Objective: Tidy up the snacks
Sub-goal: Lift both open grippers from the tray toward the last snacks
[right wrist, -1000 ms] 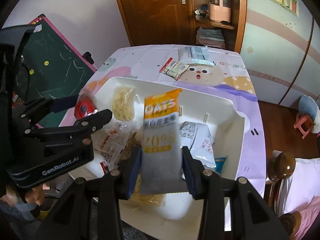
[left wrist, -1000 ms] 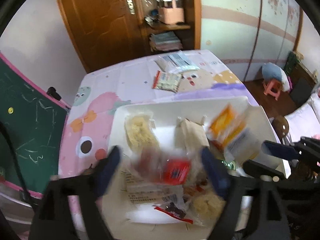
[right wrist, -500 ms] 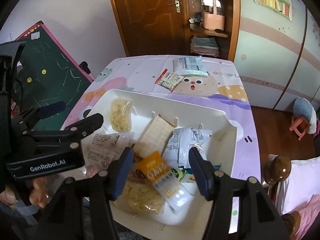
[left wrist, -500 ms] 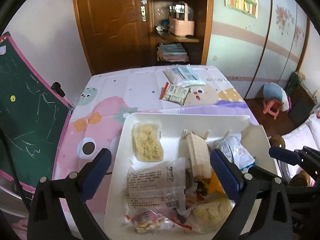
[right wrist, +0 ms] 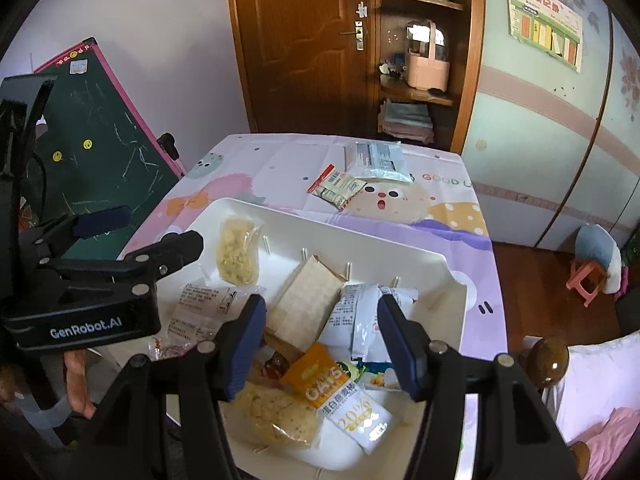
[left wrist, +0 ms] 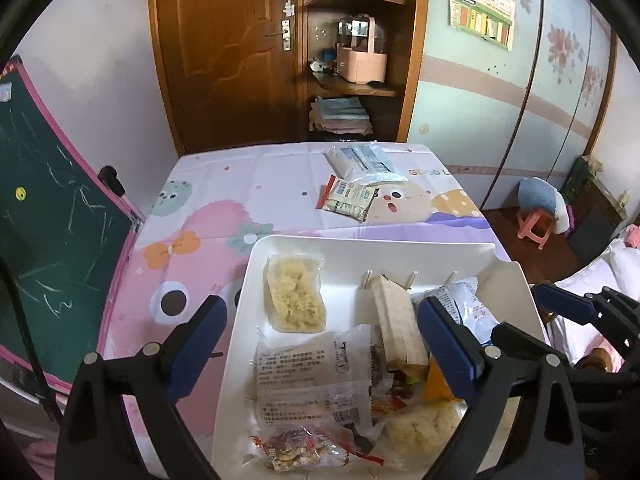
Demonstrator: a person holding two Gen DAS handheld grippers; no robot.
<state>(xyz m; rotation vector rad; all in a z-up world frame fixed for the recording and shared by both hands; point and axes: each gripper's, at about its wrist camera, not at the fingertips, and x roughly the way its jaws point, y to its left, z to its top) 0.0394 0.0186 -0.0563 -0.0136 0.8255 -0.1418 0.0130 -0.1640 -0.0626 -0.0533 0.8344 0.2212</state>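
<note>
- My left tongs point(left wrist: 320, 344) are wide open and hold nothing, low in the frame over the white tray point(left wrist: 360, 242).
- My right tongs point(right wrist: 322, 344) are open and hold nothing too.
- The orange oats pack point(right wrist: 340, 394) lies in the tray, at the bottom middle.
- Two more snack packs point(left wrist: 352, 194) lie on the table, in the upper middle.

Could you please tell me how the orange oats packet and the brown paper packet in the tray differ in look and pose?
The orange oats packet is glossy, orange at one end and pale at the other, with printed lettering; the brown paper packet is plain, matte tan with no print showing. The oats packet lies nearer the right gripper, low in the pile; the brown one lies farther back, tilted up against other packets. Both lie loose in the white tray, ungripped.
</note>
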